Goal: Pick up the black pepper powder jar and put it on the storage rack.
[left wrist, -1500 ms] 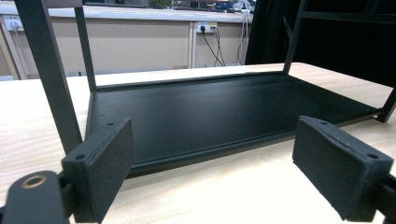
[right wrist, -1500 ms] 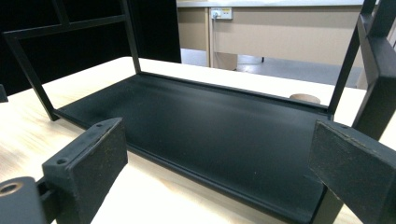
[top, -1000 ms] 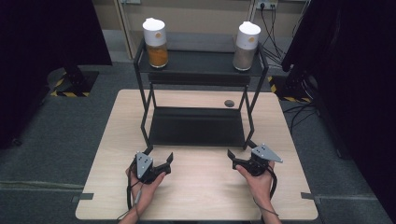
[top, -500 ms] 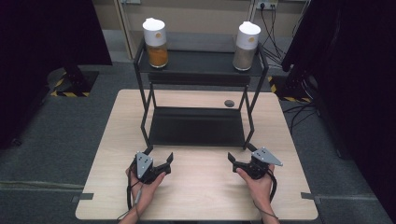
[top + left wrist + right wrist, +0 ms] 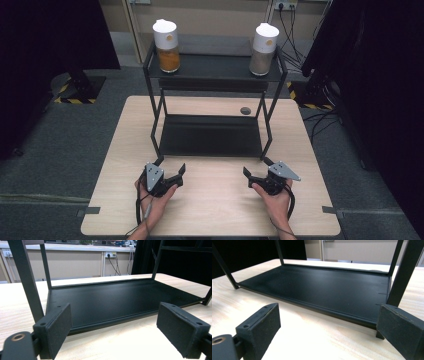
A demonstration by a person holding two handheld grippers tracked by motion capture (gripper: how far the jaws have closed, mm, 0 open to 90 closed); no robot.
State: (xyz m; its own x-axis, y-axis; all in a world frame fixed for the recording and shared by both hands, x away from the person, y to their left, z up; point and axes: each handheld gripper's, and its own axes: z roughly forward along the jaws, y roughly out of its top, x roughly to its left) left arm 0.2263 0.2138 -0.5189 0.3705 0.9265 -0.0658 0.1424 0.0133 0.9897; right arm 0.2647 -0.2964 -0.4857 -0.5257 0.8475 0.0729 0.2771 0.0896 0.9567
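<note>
A black two-tier metal rack (image 5: 210,75) stands at the back middle of the wooden table (image 5: 210,210). On its top shelf a white-lidded jar of orange stuff (image 5: 168,46) stands at the left, and a white-lidded jar of greyish stuff (image 5: 263,48) at the right. The lower shelf (image 5: 210,135) (image 5: 112,300) (image 5: 332,285) is bare. My left gripper (image 5: 171,165) (image 5: 120,332) rests open in front of the rack's left front leg. Before the right front leg my right gripper (image 5: 256,166) (image 5: 329,327) also rests open. Nothing lies between either pair of jaws.
A small dark round thing (image 5: 245,110) lies on the table behind the rack's right side. Rack legs (image 5: 27,282) (image 5: 403,275) rise close ahead of each gripper. Dark curtains flank the table, and wall sockets with cables (image 5: 287,20) sit behind.
</note>
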